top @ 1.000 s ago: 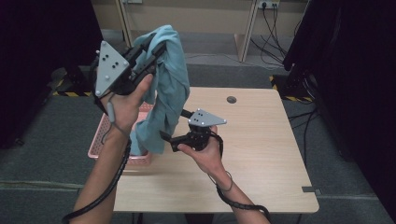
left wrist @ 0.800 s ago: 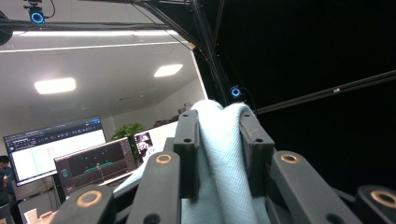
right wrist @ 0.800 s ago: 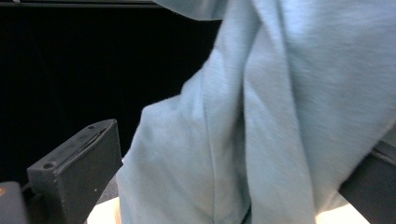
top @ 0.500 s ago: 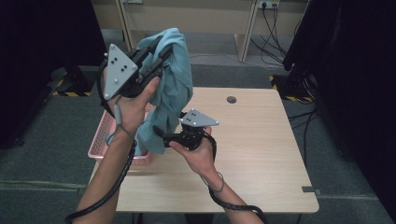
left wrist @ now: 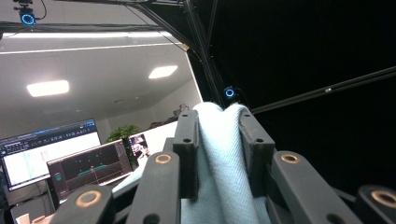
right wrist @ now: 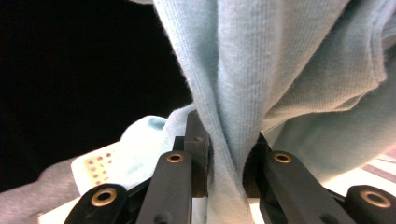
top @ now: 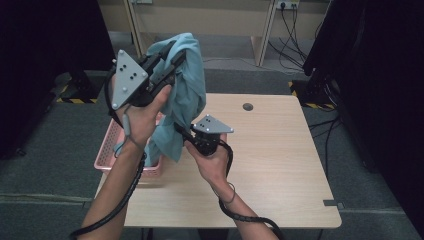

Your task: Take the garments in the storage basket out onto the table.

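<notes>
Pale blue cloth (top: 185,95) hangs between my two tools above the pink basket (top: 112,150) at the table's (top: 280,165) left edge. My left gripper (top: 172,60) has risen and swung right over the last second, clamped on the cloth's top fold; my right gripper (top: 180,131) has slid left and pinches a lower edge. I judge the cloth is now nearly clear of the basket.

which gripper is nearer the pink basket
Right. The right gripper pinches the blue cloth low, just beside the pink basket rim. The left gripper clamps the cloth's top, raised well above the basket.
</notes>
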{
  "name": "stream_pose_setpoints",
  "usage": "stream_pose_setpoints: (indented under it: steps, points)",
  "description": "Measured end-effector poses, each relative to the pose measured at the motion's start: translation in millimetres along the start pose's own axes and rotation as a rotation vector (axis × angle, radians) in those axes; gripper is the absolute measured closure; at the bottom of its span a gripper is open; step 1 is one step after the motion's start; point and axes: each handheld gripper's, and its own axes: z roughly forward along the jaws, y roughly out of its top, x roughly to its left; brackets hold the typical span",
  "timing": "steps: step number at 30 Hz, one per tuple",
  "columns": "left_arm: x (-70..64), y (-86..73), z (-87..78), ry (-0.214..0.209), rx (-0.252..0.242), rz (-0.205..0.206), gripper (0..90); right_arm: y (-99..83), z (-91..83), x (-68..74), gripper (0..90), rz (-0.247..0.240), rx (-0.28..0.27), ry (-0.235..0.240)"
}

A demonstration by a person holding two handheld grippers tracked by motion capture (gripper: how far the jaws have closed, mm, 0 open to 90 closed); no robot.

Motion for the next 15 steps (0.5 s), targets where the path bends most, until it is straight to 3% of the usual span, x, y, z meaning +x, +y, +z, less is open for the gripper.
stream_pose_setpoints:
  steps: [6,15]
  points:
    - [-2.0,0.1,1.0,-0.002,0.000,0.002,71.4,-1.1,1.2,3.2,77.6,-0.039,-0.010,-0.001]
    - [-3.0,-0.6,0.3,0.000,-0.006,-0.001,70.9,-6.0,0.3,1.8,83.3,-0.016,-0.048,-0.027]
